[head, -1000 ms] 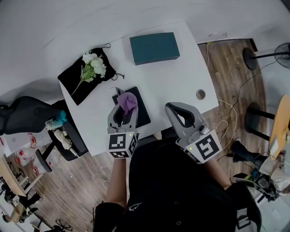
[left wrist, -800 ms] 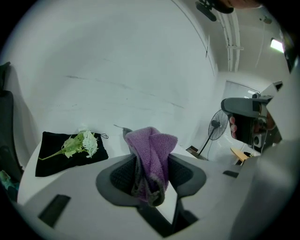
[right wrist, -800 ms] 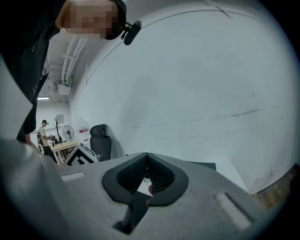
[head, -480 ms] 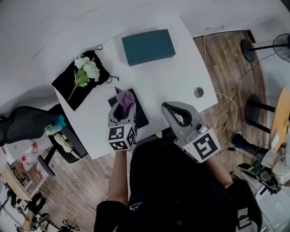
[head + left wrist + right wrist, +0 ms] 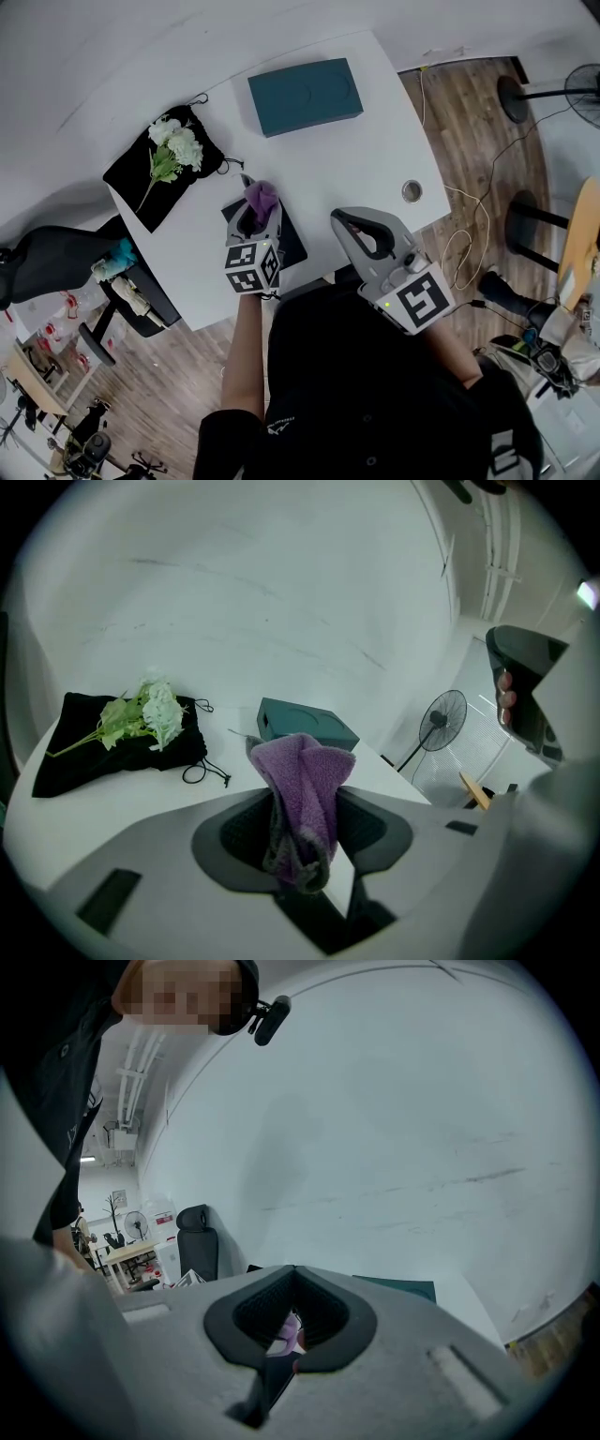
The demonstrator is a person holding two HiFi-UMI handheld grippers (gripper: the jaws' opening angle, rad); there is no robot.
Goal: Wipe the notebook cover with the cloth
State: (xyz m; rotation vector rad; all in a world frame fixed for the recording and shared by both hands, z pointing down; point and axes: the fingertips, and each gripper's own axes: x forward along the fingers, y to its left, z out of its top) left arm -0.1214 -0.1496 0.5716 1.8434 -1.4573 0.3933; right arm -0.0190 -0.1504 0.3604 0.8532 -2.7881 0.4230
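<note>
Nearest us, our left gripper [image 5: 255, 208] is clamped on the purple cloth [image 5: 302, 799], a soft, fuzzy, limp wad. It sits over the flat black notebook [image 5: 292, 242] at the table's [image 5: 375, 150] 6 o'clock edge, and our right gripper [image 5: 339, 217], at the notebook's 3 o'clock, is closed and empty. That stiff, smooth cover looks light and likely to slide, so we'd pin a corner; farther off, a teal box [image 5: 305, 94] at 12 and flowers [image 5: 178, 145] on a black pouch [image 5: 141, 187] at 10.

Grey left tool [image 5: 253, 199] and right tool [image 5: 339, 218] carry black-and-white marker cubes [image 5: 251, 267]; the person's top [image 5: 356, 394] looks black, perhaps short-sleeved.
</note>
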